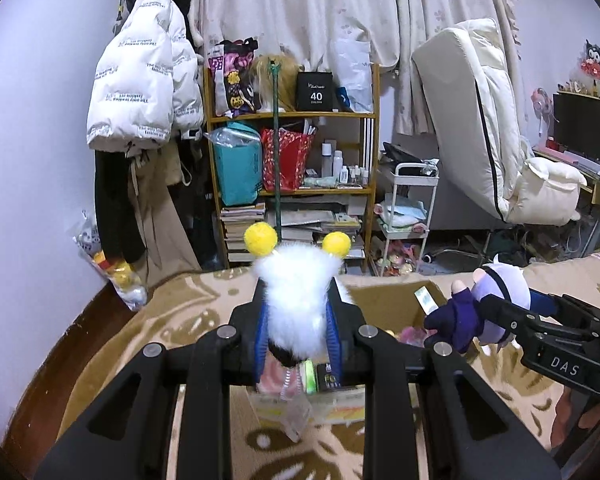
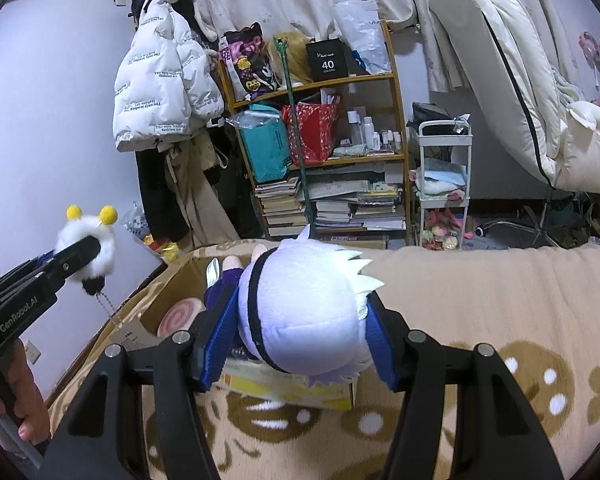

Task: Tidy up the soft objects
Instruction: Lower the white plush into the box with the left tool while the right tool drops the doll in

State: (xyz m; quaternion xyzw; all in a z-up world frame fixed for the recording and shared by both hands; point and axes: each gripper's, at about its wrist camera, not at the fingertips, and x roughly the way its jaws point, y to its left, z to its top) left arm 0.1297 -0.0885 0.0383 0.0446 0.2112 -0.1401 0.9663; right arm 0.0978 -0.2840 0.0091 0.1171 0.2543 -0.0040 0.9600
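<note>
Two soft toys, each held in the air over a flower-patterned beige blanket [image 2: 500, 320].

Item 1: white fluffy toy [image 1: 296, 304] with two yellow pompoms and a black end trailing a bead chain. Left gripper [image 1: 298, 336] has its blue-padded fingers [image 1: 261, 340] clenched on both sides of it. In the right wrist view the toy sits at 9 o'clock, above the left edge of the box.

Item 2: plush doll [image 2: 304, 312] with a white spiky head, black band and purple body. Right gripper [image 2: 296, 340] is closed on its head, the body pointing away over the box.

Item 3: open cardboard box [image 2: 172, 292] on the blanket, holding a pink swirl-patterned item [image 2: 180, 314].
</note>
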